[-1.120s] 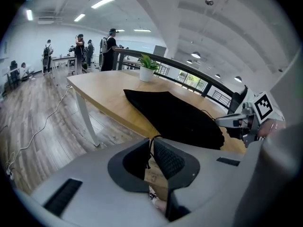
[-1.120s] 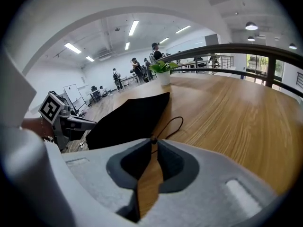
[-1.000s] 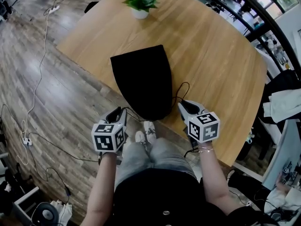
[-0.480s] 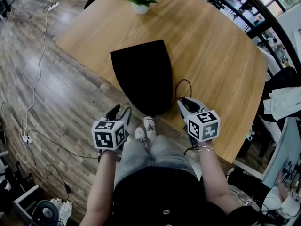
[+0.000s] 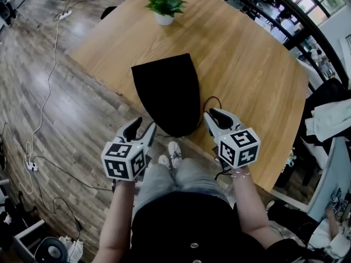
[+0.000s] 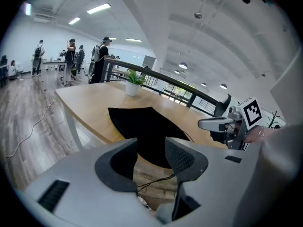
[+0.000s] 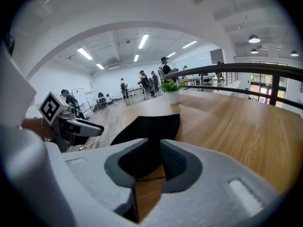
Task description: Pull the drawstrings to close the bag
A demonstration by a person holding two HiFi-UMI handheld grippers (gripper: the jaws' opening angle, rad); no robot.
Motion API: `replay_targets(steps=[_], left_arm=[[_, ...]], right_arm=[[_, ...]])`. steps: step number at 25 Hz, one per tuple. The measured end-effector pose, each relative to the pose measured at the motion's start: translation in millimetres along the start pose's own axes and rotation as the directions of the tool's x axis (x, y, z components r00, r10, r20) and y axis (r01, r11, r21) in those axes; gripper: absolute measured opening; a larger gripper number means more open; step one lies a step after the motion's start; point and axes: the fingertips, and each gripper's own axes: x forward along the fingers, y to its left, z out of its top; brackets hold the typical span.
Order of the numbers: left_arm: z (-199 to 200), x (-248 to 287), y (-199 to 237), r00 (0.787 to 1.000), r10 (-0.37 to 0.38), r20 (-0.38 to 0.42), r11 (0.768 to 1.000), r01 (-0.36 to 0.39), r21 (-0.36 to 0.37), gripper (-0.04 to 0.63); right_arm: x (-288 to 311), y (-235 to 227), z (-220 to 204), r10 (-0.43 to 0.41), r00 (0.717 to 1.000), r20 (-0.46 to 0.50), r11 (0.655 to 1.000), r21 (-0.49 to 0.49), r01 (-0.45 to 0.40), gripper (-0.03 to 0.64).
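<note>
Black bag (image 5: pixel 167 95), laid lengthwise near-to-far on counter (image 5: pixel 247 64), mouth flanked equally by left tongs (image 5: pixel 143 124) and right tongs (image 5: pixel 215 114), both just spread, nothing pinched.

The drawstring bag (image 5: pixel 167 95) is plain matt black, and its thin drawstring (image 6: pixel 154 183) is black too. The table (image 5: pixel 252 64) beneath it is warm honey-brown wood with fine straight grain. The potted plant (image 5: pixel 164 1) has bright green leaves above a white pot. The floor (image 5: pixel 71 97) shows planks in mixed grey-brown tones. The person wears pale grey-blue jeans (image 5: pixel 164 182), a black top (image 5: pixel 186 229) and white shoes (image 5: pixel 174 153).
</note>
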Motion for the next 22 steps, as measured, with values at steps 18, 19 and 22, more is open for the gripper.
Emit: replay_targets(steps=[18,19,22], left_arm=[[68,-33,-31,0.982,-0.109,0.152,0.987,0.088,0.136,0.108],[66,-33,-34,0.981,-0.119,0.15,0.986,0.099,0.136,0.083],[65,-35,-42,0.978,-0.135,0.16,0.984,0.113,0.141,0.052]], right_arm=[[-30,74,89,0.176,0.95,0.257,0.984,-0.079,-0.161,0.0],[-32,77,92,0.179,0.945,0.274,0.983,-0.083,-0.162,0.0],[-37,85,95,0.179,0.939,0.292,0.983,-0.082,-0.162,0.0]])
